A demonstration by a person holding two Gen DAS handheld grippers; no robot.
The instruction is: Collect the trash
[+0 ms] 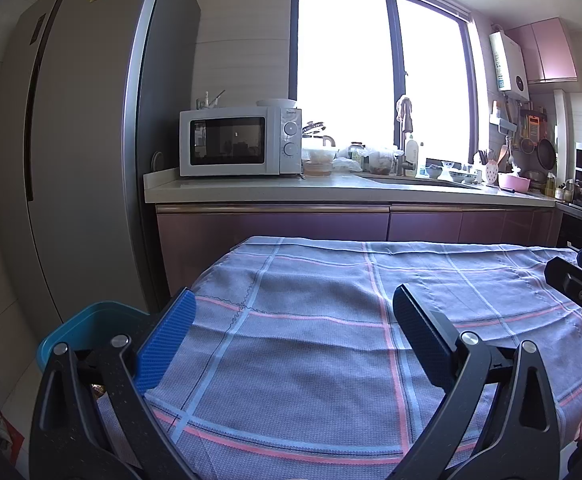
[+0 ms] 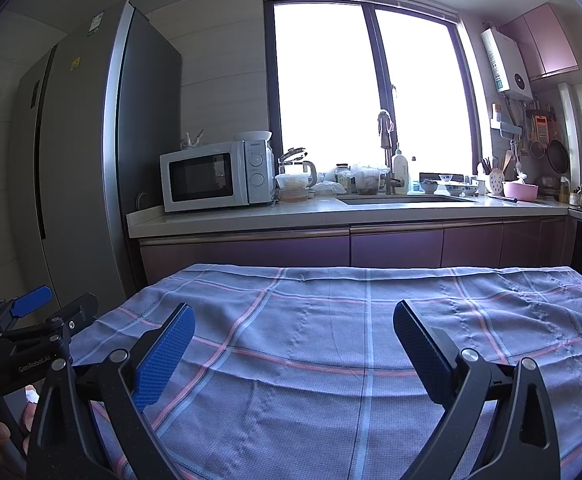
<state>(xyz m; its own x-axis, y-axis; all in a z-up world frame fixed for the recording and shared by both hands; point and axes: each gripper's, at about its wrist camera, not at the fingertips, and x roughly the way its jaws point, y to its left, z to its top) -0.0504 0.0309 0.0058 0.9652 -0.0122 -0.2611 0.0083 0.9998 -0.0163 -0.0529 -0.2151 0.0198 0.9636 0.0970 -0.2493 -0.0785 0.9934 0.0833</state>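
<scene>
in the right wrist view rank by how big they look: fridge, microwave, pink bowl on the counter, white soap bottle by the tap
1. fridge, by far the largest
2. microwave
3. pink bowl and white soap bottle look about alike, one wide, one tall, so I will not rank them; fisheye stretch near the edges adds doubt.

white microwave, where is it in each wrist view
Left wrist view: the white box-shaped microwave sits left of centre on the pale stone counter, beside the tall grey fridge.
Right wrist view: left of centre, slightly lower.
Shared landmark: the bright window.
</scene>
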